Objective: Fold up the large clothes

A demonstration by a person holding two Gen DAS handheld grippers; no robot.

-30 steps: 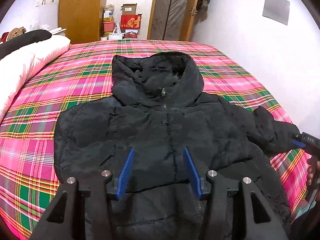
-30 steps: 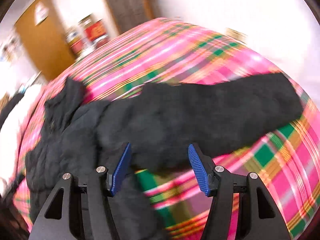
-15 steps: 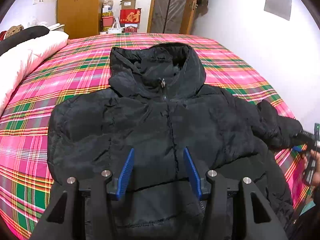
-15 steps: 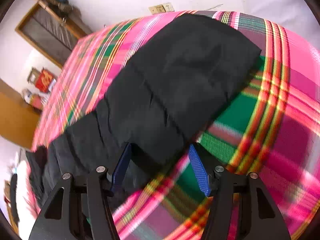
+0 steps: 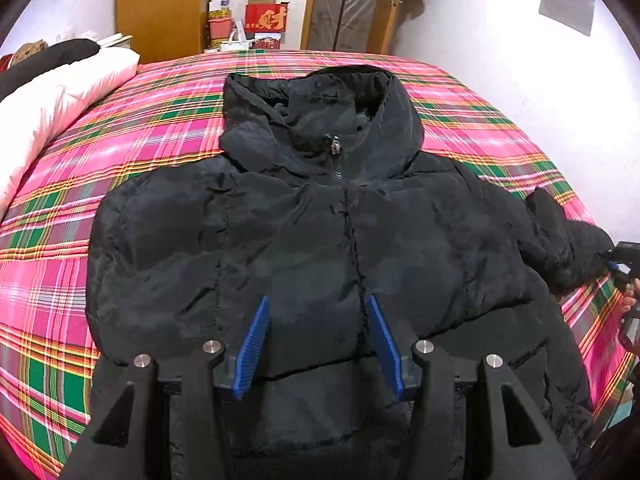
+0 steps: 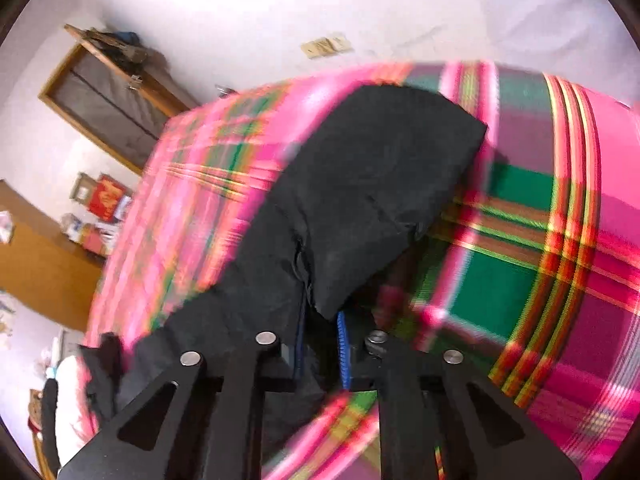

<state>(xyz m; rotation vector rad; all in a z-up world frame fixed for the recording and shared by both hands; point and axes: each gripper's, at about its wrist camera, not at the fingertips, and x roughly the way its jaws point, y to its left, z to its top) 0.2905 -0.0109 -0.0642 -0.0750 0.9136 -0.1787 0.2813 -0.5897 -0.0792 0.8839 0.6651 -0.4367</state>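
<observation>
right tongs pinching the sleeve, left tongs hanging released over the jacket

a black hooded puffer jacket (image 5: 320,240) is lying front-up and zipped on a bed covered with a pink, green and yellow plaid bedspread (image 5: 132,152), its hood (image 5: 320,120) pointing toward the far end of the room. the left tongs (image 5: 318,340) are hanging above the lower front of the jacket with their blue pads spread wide apart, gripping nothing. in the left wrist view the right tongs (image 5: 618,260) are showing at the far right edge, at the cuff end of the jacket's outstretched sleeve (image 5: 560,236). in the right wrist view, which is blurred, the right tongs (image 6: 322,344) are clenched on the sleeve (image 6: 360,208), black fabric filling the narrow gap between the pads while the rest of the sleeve is running up and away across the bedspread (image 6: 520,272). a white pillow (image 5: 52,108) is lying along the left side of the bed. a wooden wardrobe (image 5: 160,4) and a stack of boxes (image 5: 260,16) are standing against the far wall beyond the bed.
</observation>
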